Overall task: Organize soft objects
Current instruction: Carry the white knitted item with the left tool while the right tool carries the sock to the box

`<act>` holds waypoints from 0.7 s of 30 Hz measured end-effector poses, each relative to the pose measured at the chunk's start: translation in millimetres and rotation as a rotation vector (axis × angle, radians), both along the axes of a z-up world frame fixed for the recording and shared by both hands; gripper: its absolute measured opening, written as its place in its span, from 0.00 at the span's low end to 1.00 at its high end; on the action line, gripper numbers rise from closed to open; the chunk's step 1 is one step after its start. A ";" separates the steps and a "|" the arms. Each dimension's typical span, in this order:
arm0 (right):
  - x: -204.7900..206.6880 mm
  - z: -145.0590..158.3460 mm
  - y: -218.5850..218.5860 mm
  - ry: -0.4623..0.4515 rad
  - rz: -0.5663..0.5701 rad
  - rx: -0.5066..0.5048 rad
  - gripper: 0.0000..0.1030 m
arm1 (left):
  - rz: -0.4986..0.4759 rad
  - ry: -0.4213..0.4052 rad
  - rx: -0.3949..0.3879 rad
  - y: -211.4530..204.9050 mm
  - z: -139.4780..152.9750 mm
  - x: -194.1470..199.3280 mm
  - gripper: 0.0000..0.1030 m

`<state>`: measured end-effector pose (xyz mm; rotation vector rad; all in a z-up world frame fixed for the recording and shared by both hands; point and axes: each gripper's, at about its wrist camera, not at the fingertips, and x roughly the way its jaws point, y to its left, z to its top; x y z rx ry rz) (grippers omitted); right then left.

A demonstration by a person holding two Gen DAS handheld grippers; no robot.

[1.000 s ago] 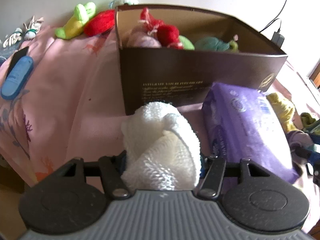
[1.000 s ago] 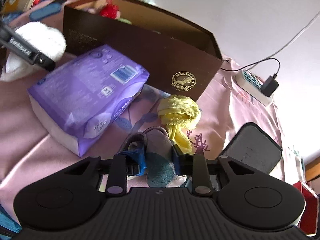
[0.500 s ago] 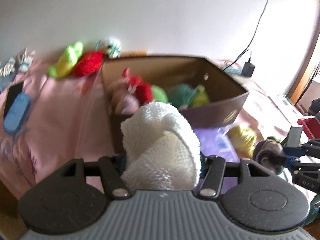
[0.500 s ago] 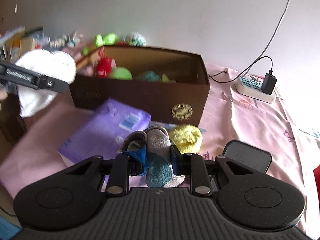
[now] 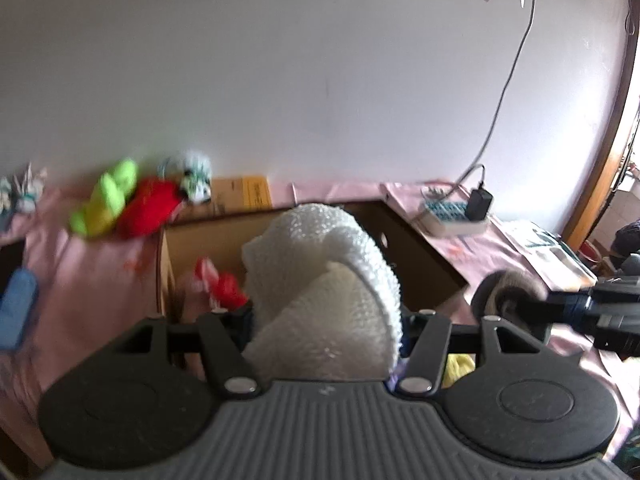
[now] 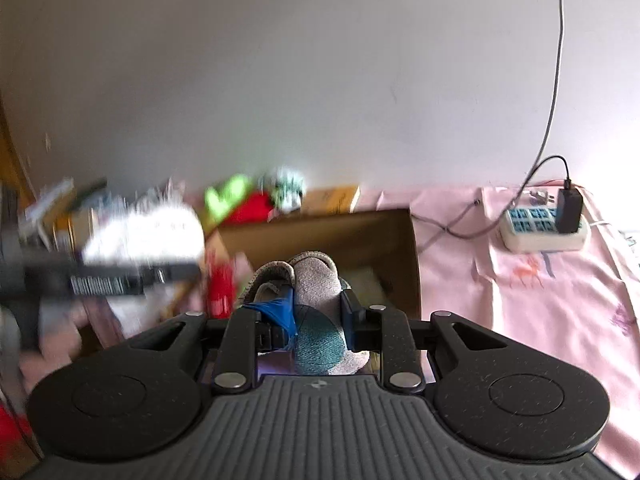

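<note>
Brown cardboard box [image 5: 420,256] open at frame centre in both views, red plush [image 5: 224,288] inside. Left gripper [image 5: 324,320] clamped on white knit bundle [image 5: 320,296], lower centre. Right gripper [image 6: 308,320] pinching grey sock [image 6: 316,280], lower centre. Only right view shows whole power strip [image 6: 544,232], right edge; only left view shows blue case [image 5: 16,308], left edge.

We see the box [image 5: 420,256] on the bed sheet [image 6: 540,300], toys inside | plush toys [image 5: 132,200] behind the box to its left, against the wall | power strip [image 6: 540,232] right of the box | knitted bundle [image 5: 324,296] before the box | sock [image 6: 316,292] before the box's right half
</note>
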<state>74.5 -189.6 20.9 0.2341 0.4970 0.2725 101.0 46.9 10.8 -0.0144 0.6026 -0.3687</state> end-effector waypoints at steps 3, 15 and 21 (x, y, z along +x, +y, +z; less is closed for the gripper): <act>30.2 11.0 -8.3 0.006 -0.018 0.065 0.05 | 0.003 -0.008 -0.011 -4.7 7.9 27.8 0.58; 114.8 -29.1 -2.1 0.153 -0.100 0.024 0.05 | 0.089 0.100 -0.050 -15.7 -21.9 129.5 0.59; 132.3 -52.7 6.6 0.199 -0.098 -0.069 0.06 | 0.112 0.184 -0.050 -23.8 -54.6 161.0 0.59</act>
